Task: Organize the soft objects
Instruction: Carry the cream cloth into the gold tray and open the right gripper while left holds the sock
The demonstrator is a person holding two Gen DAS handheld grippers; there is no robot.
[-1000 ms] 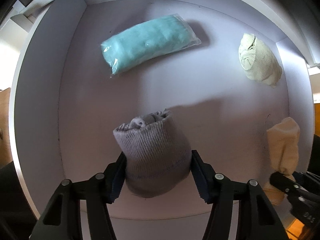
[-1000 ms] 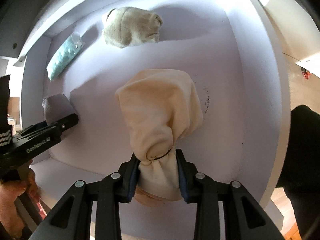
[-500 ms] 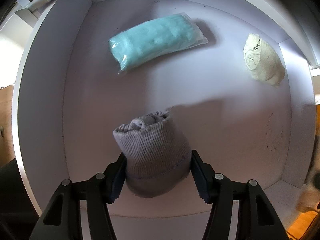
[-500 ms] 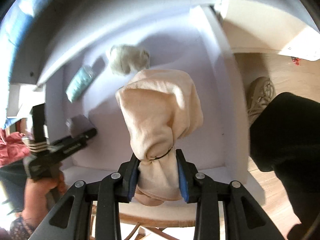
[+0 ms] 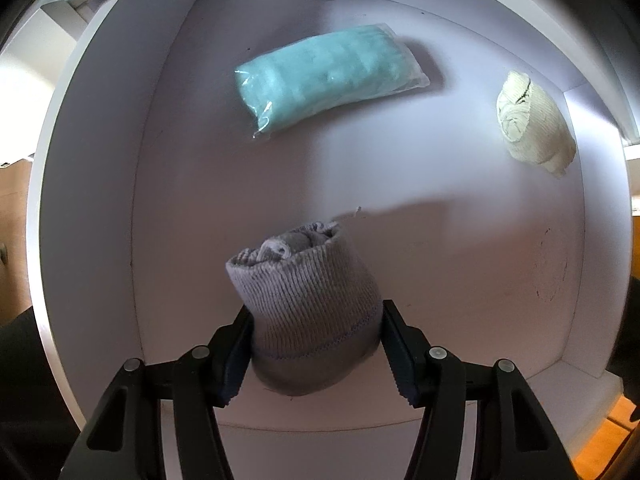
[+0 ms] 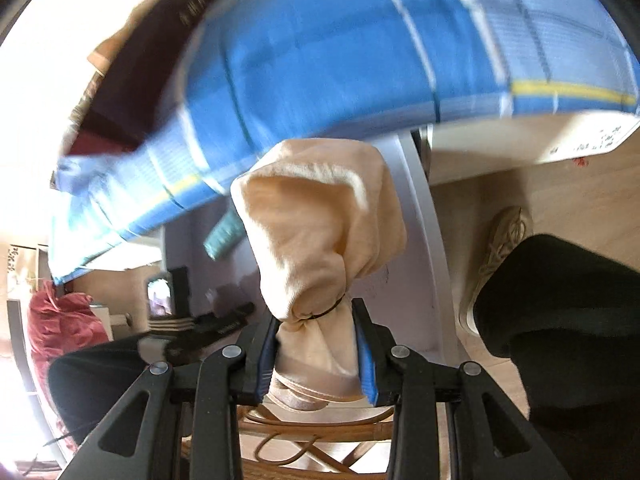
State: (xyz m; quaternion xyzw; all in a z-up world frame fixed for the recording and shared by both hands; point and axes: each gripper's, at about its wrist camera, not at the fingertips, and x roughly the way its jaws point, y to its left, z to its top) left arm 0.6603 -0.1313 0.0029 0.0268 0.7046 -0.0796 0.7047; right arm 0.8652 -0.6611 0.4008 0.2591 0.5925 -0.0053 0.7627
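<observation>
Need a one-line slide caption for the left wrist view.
Left claw shut on a rolled grey sock above a white drawer holding a bagged teal cloth and a cream sock ball.

Inside the drawer (image 5: pixel 100 240), the bagged cloth (image 5: pixel 328 80) lies toward the back. The rolled sock pair (image 5: pixel 532 128) lies to its right, by the drawer's right wall, well apart.
</observation>
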